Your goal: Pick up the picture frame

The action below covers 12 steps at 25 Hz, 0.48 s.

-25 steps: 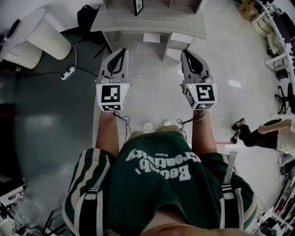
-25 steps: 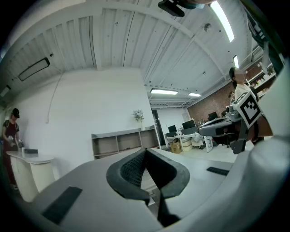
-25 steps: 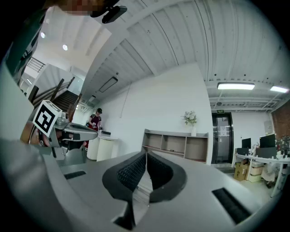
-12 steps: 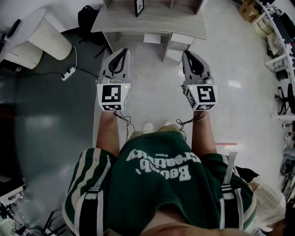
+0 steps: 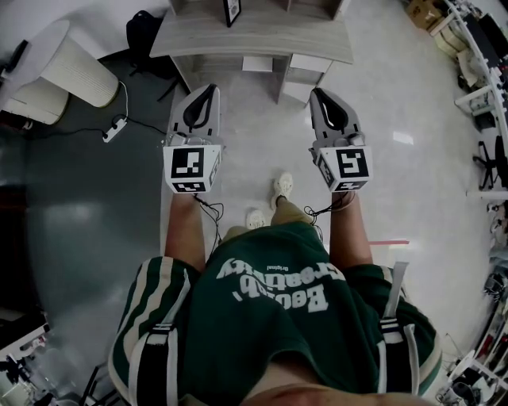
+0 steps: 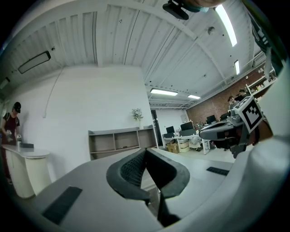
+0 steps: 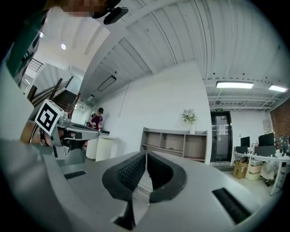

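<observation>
The picture frame [image 5: 232, 11], dark-edged, stands on the pale wooden shelf unit [image 5: 262, 38] at the top of the head view. Both grippers are held level in front of the person, a good way short of that unit. My left gripper [image 5: 208, 90] is shut with nothing between its jaws, and its dark pads [image 6: 136, 170] meet at the tip. My right gripper [image 5: 318, 92] is likewise shut and empty, pads [image 7: 136, 171] together. I cannot make out the frame in either gripper view.
A white rounded counter [image 5: 67, 67] stands at the left with a power strip [image 5: 113, 127] on the floor beside it. Desks and chairs [image 5: 480, 103] line the right side. A person [image 7: 96, 118] stands at the counter. An open shelf unit [image 7: 174, 144] carries a vase of flowers.
The holder's one foot has stepped forward between the grippers. A passer-by at the right edge has left the view. Both grippers stay side by side, still shut.
</observation>
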Available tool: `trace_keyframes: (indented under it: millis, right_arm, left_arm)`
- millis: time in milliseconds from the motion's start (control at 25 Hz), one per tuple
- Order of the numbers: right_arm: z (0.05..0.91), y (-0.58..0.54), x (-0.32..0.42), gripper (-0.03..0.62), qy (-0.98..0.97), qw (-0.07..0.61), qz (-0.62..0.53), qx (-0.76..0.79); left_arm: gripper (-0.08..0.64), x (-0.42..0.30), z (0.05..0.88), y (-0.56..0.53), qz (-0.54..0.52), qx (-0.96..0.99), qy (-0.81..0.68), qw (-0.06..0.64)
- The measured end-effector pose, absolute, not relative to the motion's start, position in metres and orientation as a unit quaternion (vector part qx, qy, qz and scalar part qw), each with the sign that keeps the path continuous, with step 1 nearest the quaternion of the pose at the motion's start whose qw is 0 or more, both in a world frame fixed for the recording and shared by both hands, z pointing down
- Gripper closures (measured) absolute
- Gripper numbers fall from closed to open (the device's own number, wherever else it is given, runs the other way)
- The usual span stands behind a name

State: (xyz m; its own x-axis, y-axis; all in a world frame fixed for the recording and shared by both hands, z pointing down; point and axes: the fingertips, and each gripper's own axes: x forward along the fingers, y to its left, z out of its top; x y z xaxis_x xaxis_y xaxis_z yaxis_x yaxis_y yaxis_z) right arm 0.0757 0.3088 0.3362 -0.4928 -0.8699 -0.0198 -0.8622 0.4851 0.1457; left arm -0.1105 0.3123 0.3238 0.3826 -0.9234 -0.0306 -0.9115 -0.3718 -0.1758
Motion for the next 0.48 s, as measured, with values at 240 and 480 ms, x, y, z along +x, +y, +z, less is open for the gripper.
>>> trace_keyframes:
  millis: [240, 480]
  right_arm:
    - [0.345, 0.27, 0.088, 0.555, -0.867, 0.029, -0.062, 0.494]
    - [0.342, 0.197, 0.098, 0.555, -0.875, 0.026, -0.063, 0.48]
  left_arm:
    - [0.543, -0.095, 0.331, 0.279, -0.037, -0.826, 0.557, 0.078]
    - [0.543, -0.086, 0.332, 0.217, -0.038, -0.822, 0.563, 0.077]
